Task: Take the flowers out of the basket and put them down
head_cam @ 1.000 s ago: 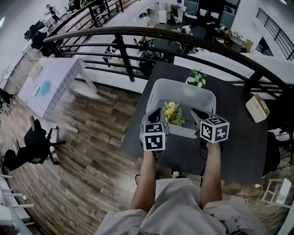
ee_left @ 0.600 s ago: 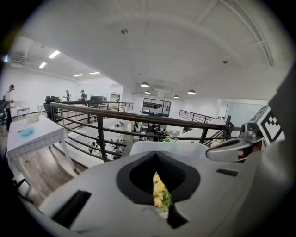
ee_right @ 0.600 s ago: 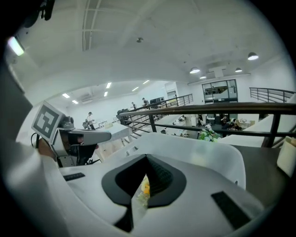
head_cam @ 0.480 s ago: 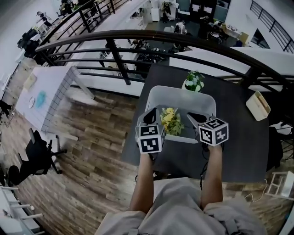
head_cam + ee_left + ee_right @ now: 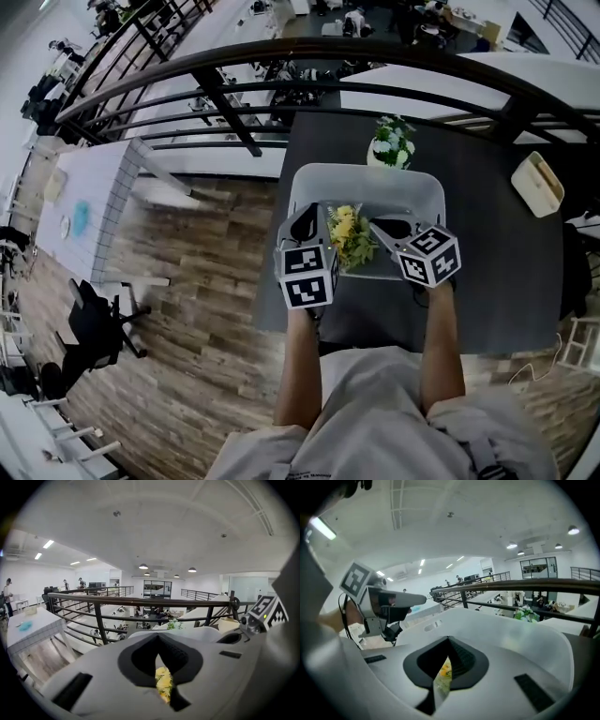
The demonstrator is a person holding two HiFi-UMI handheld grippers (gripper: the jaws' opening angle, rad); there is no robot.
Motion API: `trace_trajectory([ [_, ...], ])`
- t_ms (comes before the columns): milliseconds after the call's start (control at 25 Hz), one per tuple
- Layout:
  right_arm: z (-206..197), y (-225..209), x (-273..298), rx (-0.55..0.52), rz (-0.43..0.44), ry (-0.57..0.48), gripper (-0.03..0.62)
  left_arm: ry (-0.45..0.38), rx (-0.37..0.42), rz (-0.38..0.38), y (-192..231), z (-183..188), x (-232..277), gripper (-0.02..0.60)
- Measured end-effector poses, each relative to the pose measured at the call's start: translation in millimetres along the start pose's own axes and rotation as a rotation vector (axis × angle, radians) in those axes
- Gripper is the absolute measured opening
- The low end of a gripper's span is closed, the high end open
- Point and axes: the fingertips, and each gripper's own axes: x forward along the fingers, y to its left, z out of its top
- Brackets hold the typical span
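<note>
Yellow flowers (image 5: pixel 349 236) are seen inside the pale grey plastic basket (image 5: pixel 366 172), which is set on the dark table (image 5: pixel 487 272) towards its left edge. The bunch is flanked by the left gripper (image 5: pixel 305 223) and the right gripper (image 5: pixel 380 228), both held over the basket's near side. The jaws of each are closed together, and the flowers are only glimpsed through the slit between them. A white-and-green bouquet (image 5: pixel 391 145) is stood at the table's far edge, just beyond the basket.
</note>
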Motion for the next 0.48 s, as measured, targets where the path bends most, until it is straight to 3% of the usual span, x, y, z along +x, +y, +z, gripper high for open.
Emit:
trace_trajectory([
  [240, -23, -7, 34, -0.233, 0.021, 0.158, 0.026, -0.015, -0.053, -0.054, 11, 19, 28, 0.021],
  [480, -69, -13, 59, -0.253, 0.107, 0.345, 0.028, -0.011, -0.083, -0.113, 17, 22, 62, 0.021],
])
